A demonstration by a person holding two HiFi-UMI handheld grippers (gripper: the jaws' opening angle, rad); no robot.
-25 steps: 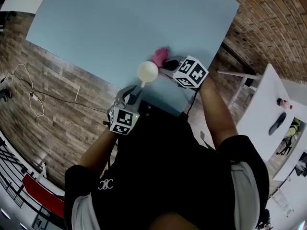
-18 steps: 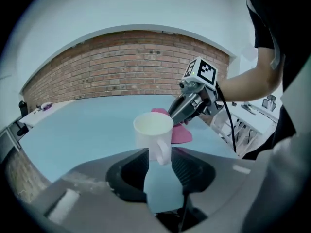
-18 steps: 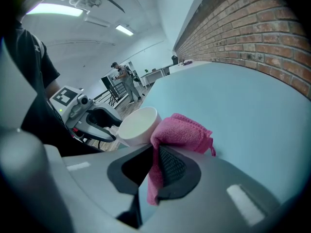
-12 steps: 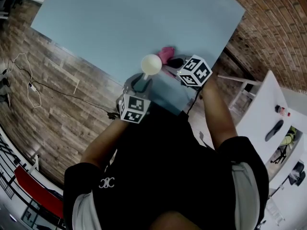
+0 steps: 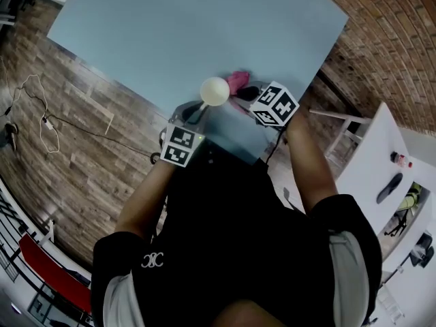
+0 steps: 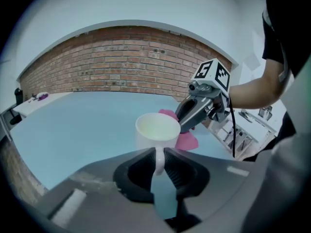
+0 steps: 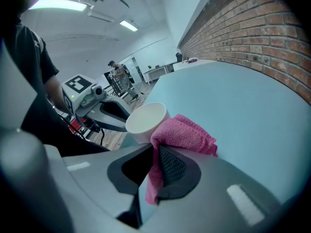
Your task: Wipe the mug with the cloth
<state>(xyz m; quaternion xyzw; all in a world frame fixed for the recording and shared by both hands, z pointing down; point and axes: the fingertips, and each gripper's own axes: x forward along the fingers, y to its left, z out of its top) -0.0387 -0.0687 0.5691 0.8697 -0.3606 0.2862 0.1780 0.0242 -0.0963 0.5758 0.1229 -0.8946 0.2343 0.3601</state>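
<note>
Shifted slightly: my left tongs (image 6: 159, 153), just tightening on the mug (image 5: 214, 90) by its handle.
Beside it, right tongs (image 7: 154, 154) pinch the cloth (image 7: 187, 132).

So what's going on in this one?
A person is working with tongs in each hand at the near edge of a blue table. The left tongs have just been closing on the handle of a white mug and grip it. The right tongs are shut on a pink cloth, which sits right against the mug's side, so the wiping looks under way.
</note>
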